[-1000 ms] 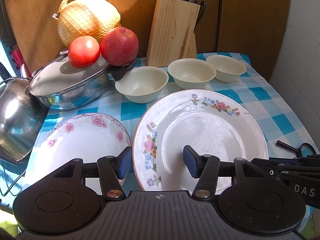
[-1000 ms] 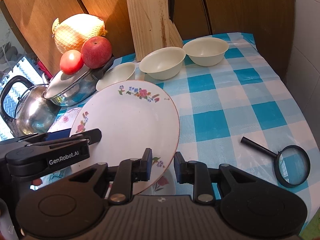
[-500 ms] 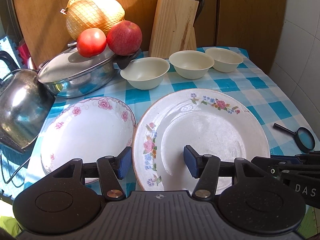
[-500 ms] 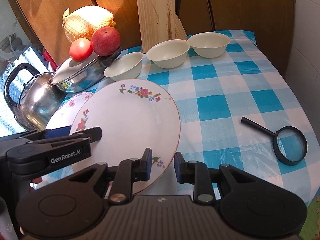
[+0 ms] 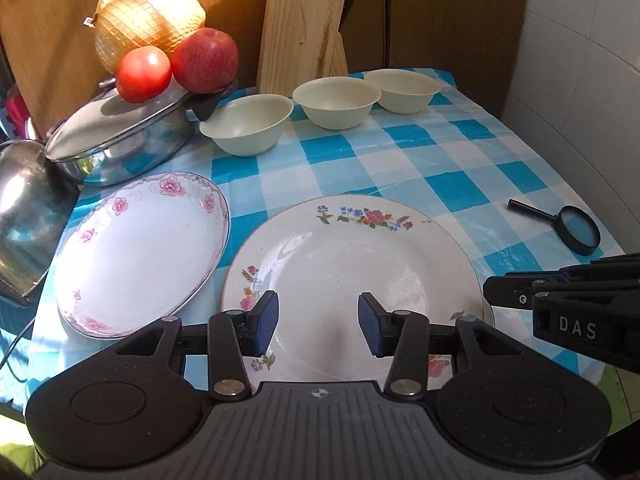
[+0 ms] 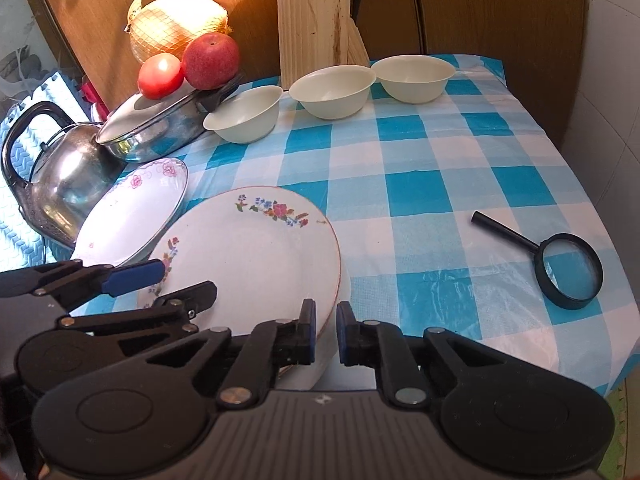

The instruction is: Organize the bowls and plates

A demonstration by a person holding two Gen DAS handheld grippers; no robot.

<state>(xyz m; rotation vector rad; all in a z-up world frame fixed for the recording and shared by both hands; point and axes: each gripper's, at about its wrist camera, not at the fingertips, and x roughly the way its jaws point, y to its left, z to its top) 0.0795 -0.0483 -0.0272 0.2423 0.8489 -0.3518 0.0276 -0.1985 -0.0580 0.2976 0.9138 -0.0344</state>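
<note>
A flowered plate (image 5: 352, 264) (image 6: 252, 264) lies near the table's front, with another white plate showing under its near rim. My right gripper (image 6: 326, 332) (image 5: 486, 294) is shut on its right rim. My left gripper (image 5: 318, 324) (image 6: 172, 284) hovers over the plate's near left part. Its jaws are closing, and nothing sits between the pads. To the left a pink-rimmed plate (image 5: 140, 256) (image 6: 132, 216) rests tilted against a kettle. Three cream bowls (image 5: 248, 124) (image 5: 336, 102) (image 5: 402, 90) stand in a row at the back.
A lidded steel pot (image 5: 120, 140) carries a tomato (image 5: 142, 74) and an apple (image 5: 204, 60), with a netted melon (image 5: 148, 20) behind. A kettle (image 6: 64, 184) stands far left, a knife block (image 5: 300, 36) at the back. A magnifying glass (image 5: 576, 226) lies right, on the checked cloth.
The flowered plate has sunk from a raised tilt to lying flat. Both grippers pulled back and their jaws narrowed. The left one's pads, which straddled the plate's left rim, are both over the plate.
</note>
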